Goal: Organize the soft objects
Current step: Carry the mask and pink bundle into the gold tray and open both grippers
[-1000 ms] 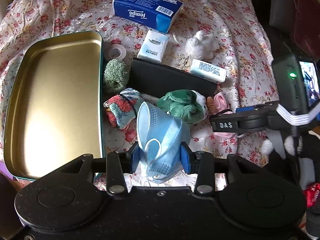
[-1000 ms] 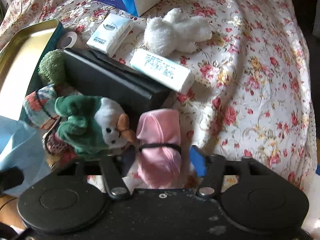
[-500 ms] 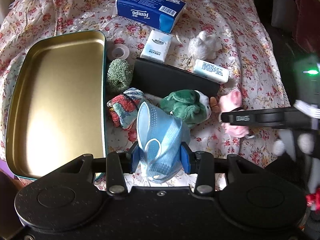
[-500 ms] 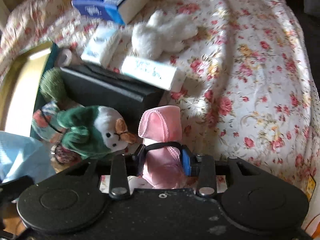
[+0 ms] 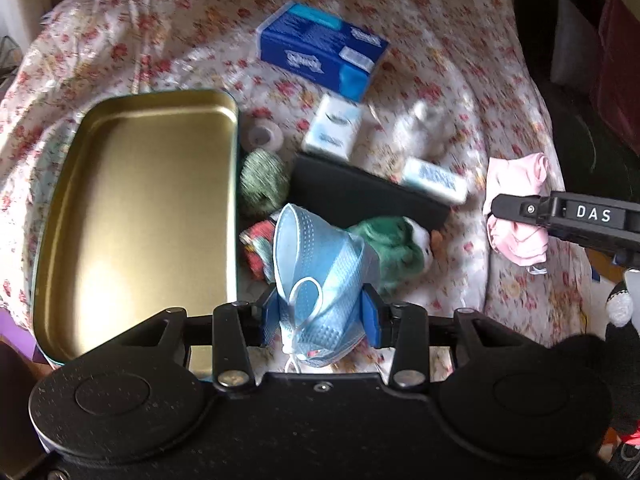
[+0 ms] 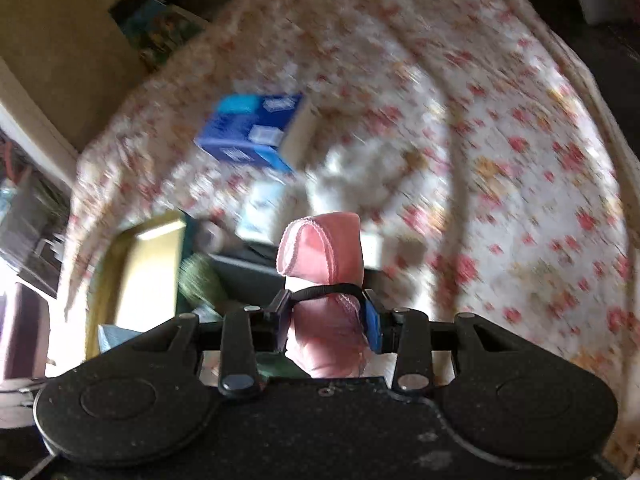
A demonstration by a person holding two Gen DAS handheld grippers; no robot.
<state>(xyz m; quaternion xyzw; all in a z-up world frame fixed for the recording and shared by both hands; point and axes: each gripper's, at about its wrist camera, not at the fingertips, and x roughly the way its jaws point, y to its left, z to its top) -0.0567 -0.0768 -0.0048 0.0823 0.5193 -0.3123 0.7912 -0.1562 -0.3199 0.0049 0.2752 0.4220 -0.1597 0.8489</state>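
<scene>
Both tongs clamped: left gripper (image 5: 320, 316) w/ blue mask (image 5: 320, 264); right gripper (image 6: 328, 320) w/ pink cloth (image 6: 324, 256); "DAS" legible.

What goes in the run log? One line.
left gripper: shut on blue face mask | right gripper: shut on pink cloth roll | gold tin tray: empty

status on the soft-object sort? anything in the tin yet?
Nothing placed: the gold tin is empty. In hand: left hand-held gripper clamps the blue mask, right hand-held gripper the pink cloth. Left: green plush, yarn ball, white plush.
</scene>
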